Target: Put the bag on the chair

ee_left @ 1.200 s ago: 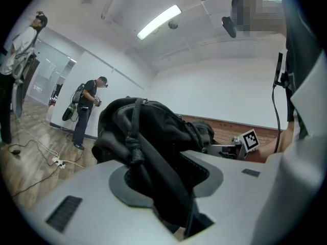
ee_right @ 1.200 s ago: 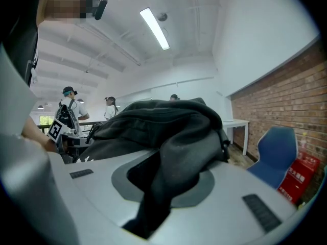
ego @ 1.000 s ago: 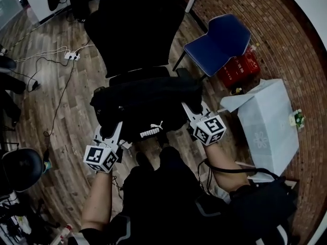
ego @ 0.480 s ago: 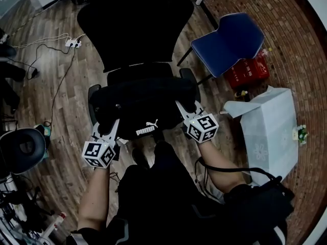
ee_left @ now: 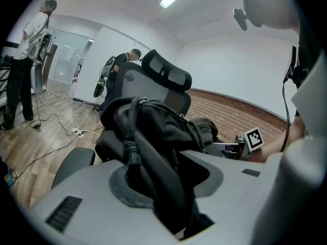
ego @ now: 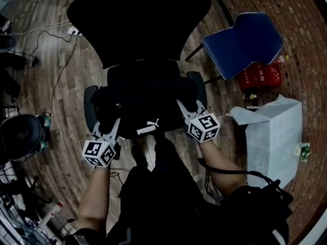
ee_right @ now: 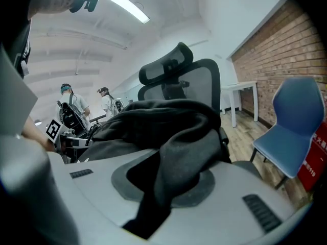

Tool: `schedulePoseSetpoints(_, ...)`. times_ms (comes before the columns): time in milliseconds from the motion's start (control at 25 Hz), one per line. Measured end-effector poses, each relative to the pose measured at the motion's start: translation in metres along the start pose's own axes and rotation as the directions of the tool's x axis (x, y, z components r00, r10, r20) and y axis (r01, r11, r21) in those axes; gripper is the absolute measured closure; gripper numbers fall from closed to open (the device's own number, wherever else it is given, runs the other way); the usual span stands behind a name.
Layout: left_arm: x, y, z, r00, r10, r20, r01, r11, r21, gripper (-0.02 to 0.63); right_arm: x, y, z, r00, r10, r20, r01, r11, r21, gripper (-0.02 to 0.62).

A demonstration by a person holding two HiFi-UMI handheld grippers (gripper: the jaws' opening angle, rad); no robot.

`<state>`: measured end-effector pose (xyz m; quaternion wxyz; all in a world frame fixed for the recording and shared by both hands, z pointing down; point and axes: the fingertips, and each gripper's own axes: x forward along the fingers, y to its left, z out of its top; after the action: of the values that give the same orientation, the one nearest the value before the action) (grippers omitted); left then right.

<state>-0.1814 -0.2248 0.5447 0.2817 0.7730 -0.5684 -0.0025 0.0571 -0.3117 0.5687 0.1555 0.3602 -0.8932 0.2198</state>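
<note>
Two hand-held grippers, one black bag, one black office chair. Bag: black fabric with a white logo on its near edge, lying crosswise over the seat of the office chair, between the two armrests and in front of the tall backrest. Whether its underside bears on the seat cannot be told. Left gripper: at the bag's left end, fingers closed on a fold of black fabric and a corded strap that runs down between them. Right gripper: at the bag's right end, fingers clamped narrowly on a bunched grey-black fold. Each gripper has its marker cube on the side toward the person, whose bare forearms reach in from below. Floor: wood planks, with trailing cables at the upper left. Brick wall: on the right side. Blue chair: right of the office chair, apart from it. Red crate: just beside the blue chair, on its near side. Pale box-shaped item: near the person's right arm. Second black seat: at the left edge. Person in white top and person in dark top: standing in the background, well apart from the bag.
</note>
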Motion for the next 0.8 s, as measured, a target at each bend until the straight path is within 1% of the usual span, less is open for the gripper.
schedulePoseSetpoints(160, 0.023, 0.016, -0.005, 1.0, 0.024, -0.02, -0.024, 1.0, 0.0, 0.445, 0.025, -0.017, -0.008, 1.0, -0.002, -0.011, 0.003, 1.0, 0.029, 0.522)
schedulePoseSetpoints(440, 0.051, 0.045, -0.031, 0.995, 0.071, -0.075, -0.073, 0.997, -0.033, 0.445, 0.061, -0.037, -0.036, 0.998, -0.013, -0.061, 0.018, 0.997, 0.07, 0.522)
schedulePoseSetpoints(640, 0.071, 0.062, -0.056, 0.986, 0.121, -0.112, -0.13, 0.989, -0.076, 0.445, 0.083, -0.055, -0.059, 0.995, -0.046, -0.083, 0.055, 0.993, 0.103, 0.522)
schedulePoseSetpoints(800, 0.088, 0.071, -0.071, 0.983, 0.134, -0.125, -0.145, 0.986, -0.086, 0.446, 0.096, -0.07, -0.075, 0.993, -0.064, -0.102, 0.077, 0.989, 0.125, 0.522)
